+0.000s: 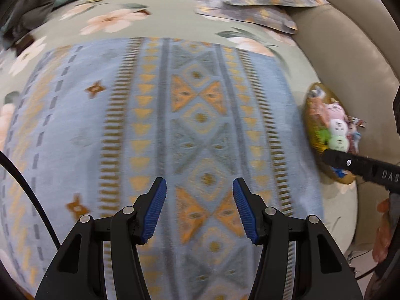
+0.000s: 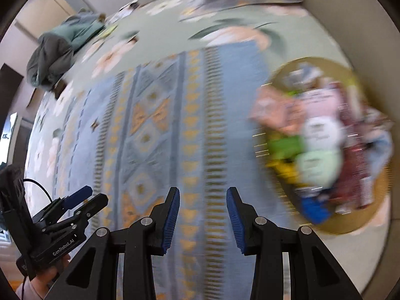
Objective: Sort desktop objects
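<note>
Blue ribbed pads line both pairs of black fingers. In the left wrist view the left gripper (image 1: 198, 208) fills the bottom centre, its fingers spread apart with nothing between them, only the patterned blanket (image 1: 105, 130) showing through the gap. That blanket is pale blue with orange triangles and grey diamonds in stripes running up the frame, and it lies over a green sheet (image 1: 140, 7) printed with pink flowers. At the right edge sits a gold plate (image 1: 308, 127) heaped with small things: pink, white and mint round pieces (image 1: 337, 130), a bit of green, some wrappers. A black finger of the right gripper (image 1: 360, 166) crosses the plate's lower end from the right; whether it touches anything there is unclear. Patterned pillows (image 1: 250, 2) lie at the upper right beside a beige padded headboard (image 1: 350, 57).

In the right wrist view, much blurred, the right gripper (image 2: 203, 218) sits at the bottom centre, fingers parted and empty over the blanket (image 2: 160, 130). The plate (image 2: 355, 222) with its heap fills the right side, apart from the fingertips. The left gripper (image 2: 85, 200) shows at the lower left, held in a hand (image 2: 47, 275). A grey-green bundle of cloth (image 2: 55, 55) lies at the upper left.
</note>
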Tool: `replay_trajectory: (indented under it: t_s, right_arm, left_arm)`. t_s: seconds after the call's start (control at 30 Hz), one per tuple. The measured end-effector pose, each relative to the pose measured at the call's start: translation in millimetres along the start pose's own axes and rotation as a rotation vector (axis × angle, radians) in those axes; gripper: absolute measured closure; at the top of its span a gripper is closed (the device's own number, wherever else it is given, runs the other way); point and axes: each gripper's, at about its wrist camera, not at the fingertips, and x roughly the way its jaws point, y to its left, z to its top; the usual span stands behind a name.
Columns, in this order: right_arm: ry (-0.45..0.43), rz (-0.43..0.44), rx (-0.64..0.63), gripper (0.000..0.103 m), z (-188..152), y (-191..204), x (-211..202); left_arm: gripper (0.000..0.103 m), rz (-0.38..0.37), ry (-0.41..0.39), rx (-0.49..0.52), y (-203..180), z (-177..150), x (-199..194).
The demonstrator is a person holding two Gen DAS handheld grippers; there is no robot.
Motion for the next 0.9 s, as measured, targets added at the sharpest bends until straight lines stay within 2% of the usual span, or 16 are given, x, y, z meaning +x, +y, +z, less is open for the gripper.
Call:
replay_trajectory:
  t_s: [0.13,0.27,0.37,0.4,0.43,0.5,0.6,0.63,0.67,0.7,0.73,0.77,0.8,0.83,0.9]
  right_arm:
    - [0.008,0.002,-0.016,0.065,-4.0,44.1,30.8]
    - [-0.005,-0.019,-0.017,0.065,-6.2,72.0,60.6]
    - [-0.033,-0.083,-0.030,0.065,-12.7,89.6,85.7]
    - [-0.046,-0.123,-0.048,0.065,-16.2,94.5,91.9]
    - [-0.055,-0.163,-0.066,0.065,-19.9,97.9,95.9]
    - [-0.071,-0.222,-0.085,0.065,-32.1,104.5,103.1]
    - [-0.059,-0.233,-0.086,0.065,-49.9,101.2,116.6]
    - [-0.046,-0.238,-0.089,0.063,-53.7,98.5,122.7]
    - [-0.074,-0.231,-0.098,0.062,-58.4,95.4,124.7]
    - [-0.109,-0.257,-0.115,0.051,-61.1,93.7,122.7]
    - [-0.120,-0.301,-0.121,0.028,-62.2,91.5,123.2]
    - [-0.126,-0.346,-0.114,0.016,-62.4,86.0,124.4]
    - [-0.120,-0.365,-0.101,0.000,-62.4,81.4,126.1]
    - [-0.114,-0.329,-0.072,0.000,-62.8,73.1,128.0]
    - [-0.152,-0.256,-0.002,0.000,-67.2,58.9,125.3]
  left_arm:
    - [0.050,0.060,-0.011,-0.018,50.1,-4.2,-5.6]
    - [0.050,0.131,-0.034,-0.001,89.7,-5.1,-2.8]
    - [0.050,0.259,-0.104,0.064,113.5,-4.4,-0.2]
    - [0.050,0.316,-0.142,0.117,121.5,-5.0,1.8]
    - [0.050,0.337,-0.153,0.138,128.5,-5.5,5.4]
    - [0.050,0.319,-0.115,0.100,148.9,-6.5,15.0]
    - [0.050,0.252,-0.070,-0.017,175.0,-14.7,33.0]
    - [0.049,0.242,-0.064,-0.028,179.2,-18.9,38.5]
    - [0.042,0.239,-0.095,-0.022,178.9,-21.6,38.6]
    - [0.037,0.247,-0.144,0.005,175.6,-25.1,38.2]
    - [0.030,0.254,-0.149,0.021,172.4,-26.4,40.9]
    - [0.018,0.257,-0.158,0.034,169.7,-26.6,43.0]
    - [0.010,0.243,-0.170,0.052,166.1,-26.8,47.2]
    - [0.000,0.221,-0.163,0.068,163.7,-25.3,51.2]
    - [0.000,0.250,-0.187,0.099,157.7,-25.5,54.8]
